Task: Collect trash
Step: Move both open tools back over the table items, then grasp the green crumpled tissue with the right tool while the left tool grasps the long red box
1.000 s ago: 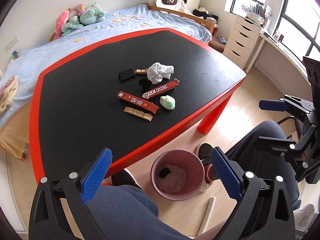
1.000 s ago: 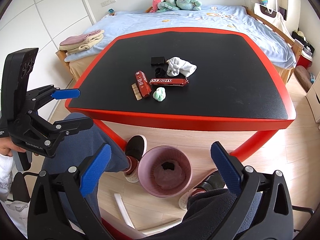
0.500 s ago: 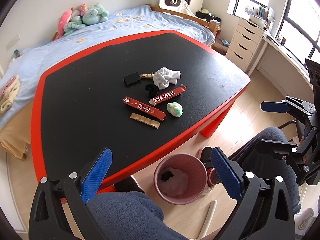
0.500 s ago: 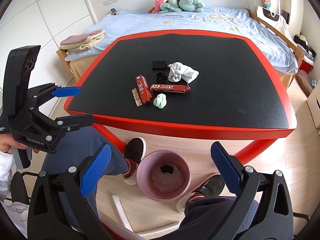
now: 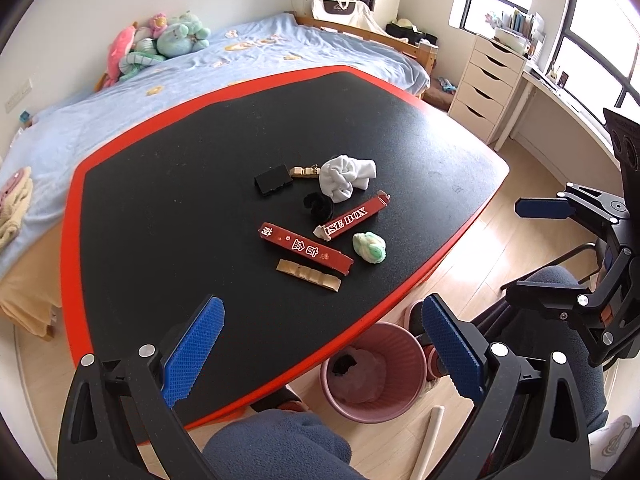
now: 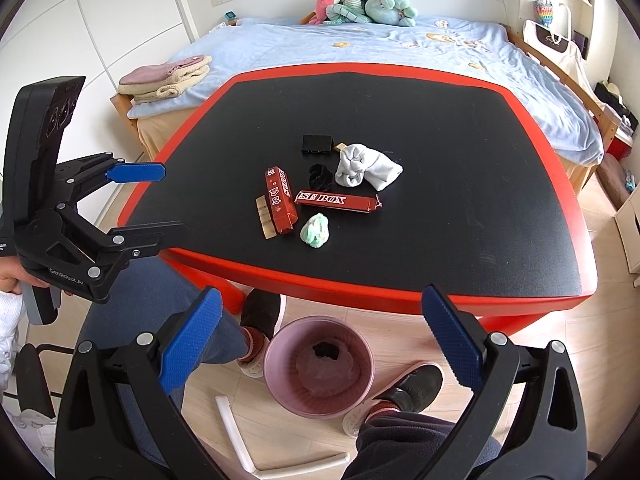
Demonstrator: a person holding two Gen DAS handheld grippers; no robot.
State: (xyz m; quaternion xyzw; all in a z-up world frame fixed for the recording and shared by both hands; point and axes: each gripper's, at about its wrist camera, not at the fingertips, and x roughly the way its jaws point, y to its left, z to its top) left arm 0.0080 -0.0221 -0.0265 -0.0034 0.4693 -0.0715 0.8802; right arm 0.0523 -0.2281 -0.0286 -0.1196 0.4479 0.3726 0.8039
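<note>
Trash lies in a cluster on the black, red-rimmed table [image 5: 168, 216]: two red boxes [image 5: 306, 247] [image 5: 352, 217], a tan strip [image 5: 308, 275], a green-white wad [image 5: 369, 247], a white crumpled cloth [image 5: 346, 176], a black curl [image 5: 318, 205], a black clip [image 5: 273, 181]. The same cluster shows in the right wrist view around a red box [image 6: 280, 199]. A pink bin [image 5: 374, 376] [image 6: 319, 366] stands on the floor under the table's near edge. My left gripper [image 5: 322, 356] is open and empty over that edge. My right gripper [image 6: 320, 352] is open and empty above the bin.
A bed [image 6: 400, 48] with stuffed toys stands behind the table. A white drawer unit [image 5: 486, 94] is at the right. The person's legs and slippers [image 6: 260, 312] flank the bin. A white tube [image 6: 236, 428] lies on the wooden floor.
Both grippers have moved forward toward the table, so the trash cluster looks nearer. Both stay open and empty. Nothing on the table has moved.
</note>
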